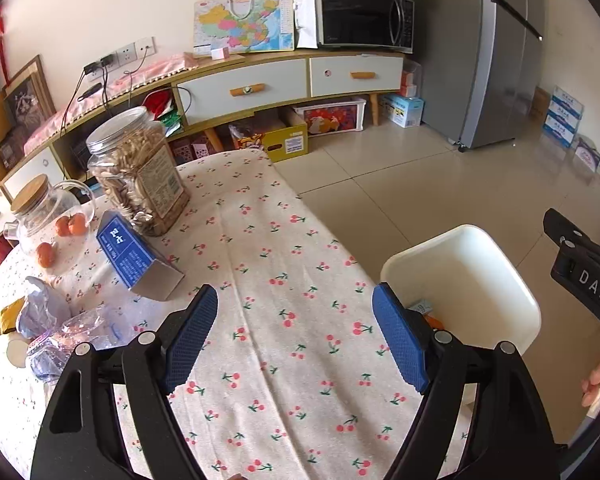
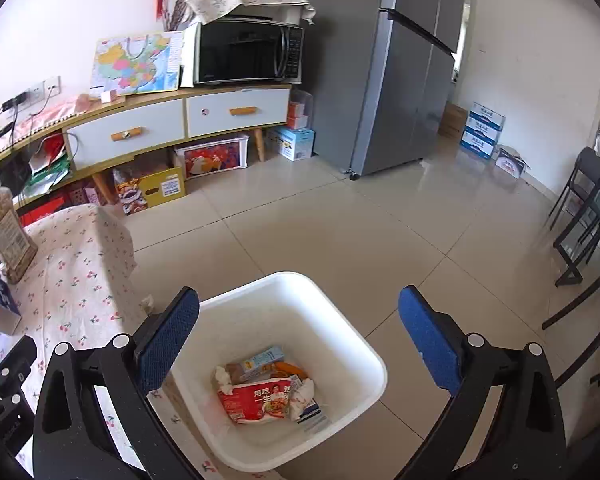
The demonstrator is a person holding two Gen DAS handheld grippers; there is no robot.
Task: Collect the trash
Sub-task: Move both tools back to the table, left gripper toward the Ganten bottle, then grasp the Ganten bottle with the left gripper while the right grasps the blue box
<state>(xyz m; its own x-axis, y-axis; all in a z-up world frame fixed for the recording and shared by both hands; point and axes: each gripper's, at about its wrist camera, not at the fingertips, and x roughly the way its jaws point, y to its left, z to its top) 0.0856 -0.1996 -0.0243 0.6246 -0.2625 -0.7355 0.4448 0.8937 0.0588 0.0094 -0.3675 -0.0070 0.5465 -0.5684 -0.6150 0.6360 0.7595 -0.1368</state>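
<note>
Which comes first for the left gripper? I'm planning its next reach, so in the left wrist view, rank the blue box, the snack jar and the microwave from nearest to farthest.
From the left gripper, both fingers apart over the tablecloth:
1. Blue box, lying on the table, ahead to the left.
2. Snack jar, standing just behind the box.
3. Microwave, on the cabinet against the far wall.

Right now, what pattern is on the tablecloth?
Cream tablecloth printed with small pink-red cherries on green stems; clearest in the left wrist view.
</note>
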